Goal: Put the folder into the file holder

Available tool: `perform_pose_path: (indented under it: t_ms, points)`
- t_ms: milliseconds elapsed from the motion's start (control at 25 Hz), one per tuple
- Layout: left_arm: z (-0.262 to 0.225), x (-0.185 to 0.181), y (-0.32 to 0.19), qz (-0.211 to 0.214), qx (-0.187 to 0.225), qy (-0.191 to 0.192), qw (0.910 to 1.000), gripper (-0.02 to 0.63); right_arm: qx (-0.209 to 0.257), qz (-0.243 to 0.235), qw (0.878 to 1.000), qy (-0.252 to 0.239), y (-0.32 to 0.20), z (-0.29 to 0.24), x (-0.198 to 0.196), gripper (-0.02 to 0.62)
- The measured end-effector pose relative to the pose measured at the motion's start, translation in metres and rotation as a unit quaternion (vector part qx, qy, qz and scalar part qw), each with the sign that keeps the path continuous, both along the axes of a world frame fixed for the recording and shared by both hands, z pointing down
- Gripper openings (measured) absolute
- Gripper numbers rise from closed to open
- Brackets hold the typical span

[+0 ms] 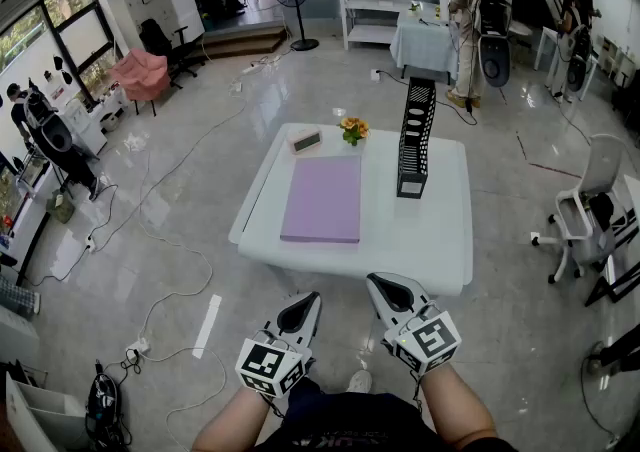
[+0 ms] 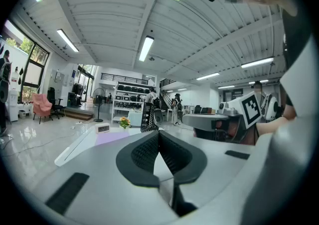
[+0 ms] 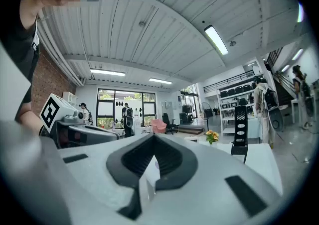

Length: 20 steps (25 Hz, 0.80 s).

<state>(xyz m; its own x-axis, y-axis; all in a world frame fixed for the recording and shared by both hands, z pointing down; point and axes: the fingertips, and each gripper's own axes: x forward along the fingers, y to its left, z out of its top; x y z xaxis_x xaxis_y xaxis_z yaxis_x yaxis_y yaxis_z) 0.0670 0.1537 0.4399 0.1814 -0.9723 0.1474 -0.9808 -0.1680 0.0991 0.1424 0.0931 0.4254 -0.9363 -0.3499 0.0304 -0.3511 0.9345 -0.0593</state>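
On the white table (image 1: 430, 240) the folder (image 1: 323, 198) is lying lengthwise ahead, seemingly nearer the left gripper (image 1: 304, 304) than the right gripper (image 1: 386, 287), both closed and empty.

table (image 1: 440, 240): folder (image 1: 323, 198) flat on it, left of centre | file holder (image 1: 416, 140) upright on it, right of centre | clock (image 1: 306, 141) at far edge, left part | flowers (image 1: 353, 129) at far edge, middle | left gripper (image 1: 312, 298) and right gripper (image 1: 372, 282) short of near edge, side by side
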Motion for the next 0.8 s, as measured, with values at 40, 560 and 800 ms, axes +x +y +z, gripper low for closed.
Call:
perform_pose_path:
  t_ms: [40, 560, 800]
  points:
    - [0.000, 0.001, 0.000, 0.000, 0.001, -0.001, 1.0000, 0.002, 0.001, -0.001, 1.000, 0.000, 0.000, 0.000, 0.001, 0.000]
    - [-0.007, 0.006, -0.006, -0.014, 0.012, -0.015, 0.9997, 0.002, -0.002, -0.010, 1.000, -0.022, -0.004, -0.006, 0.009, 0.000]
    - [-0.009, 0.003, -0.014, -0.019, 0.022, -0.010, 0.9995, 0.095, 0.004, -0.009, 0.999, -0.033, -0.013, -0.010, 0.009, 0.002]
